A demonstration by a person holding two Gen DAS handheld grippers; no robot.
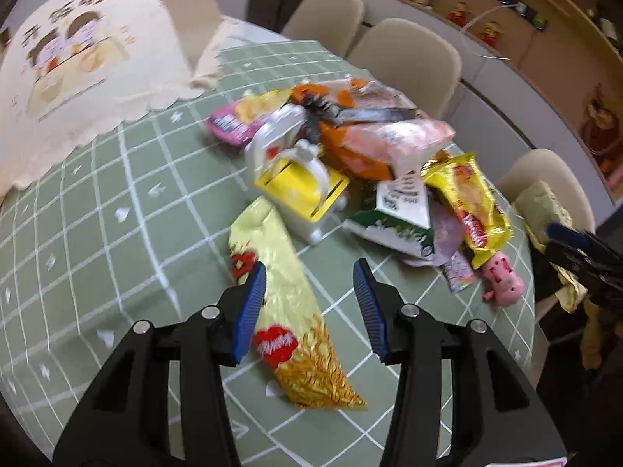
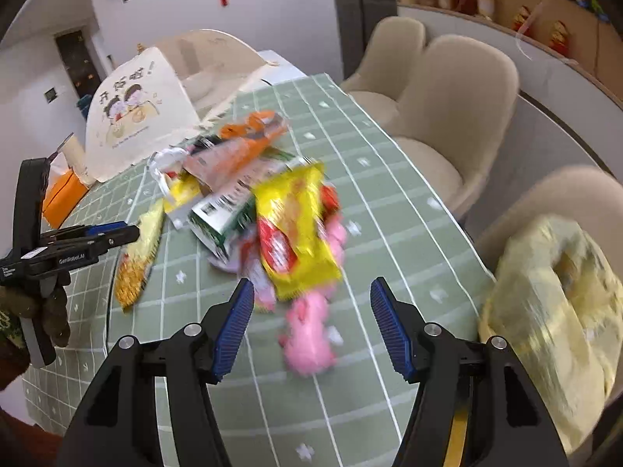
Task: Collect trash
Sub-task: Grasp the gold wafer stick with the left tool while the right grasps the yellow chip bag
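Trash covers the green checked table (image 1: 97, 233), so collecting looks barely begun: a long pale-yellow foil snack wrapper (image 1: 296, 323) lies flat under the left gripper (image 1: 309, 313), whose fingers stand apart and hold nothing. Beyond them sits the heap of wrappers and cartons (image 1: 350, 155). The right gripper (image 2: 311, 327) hangs wide and empty over a pink plastic pig toy (image 2: 307, 338), a crumpled yellow bag (image 2: 553, 311) beside its right finger.
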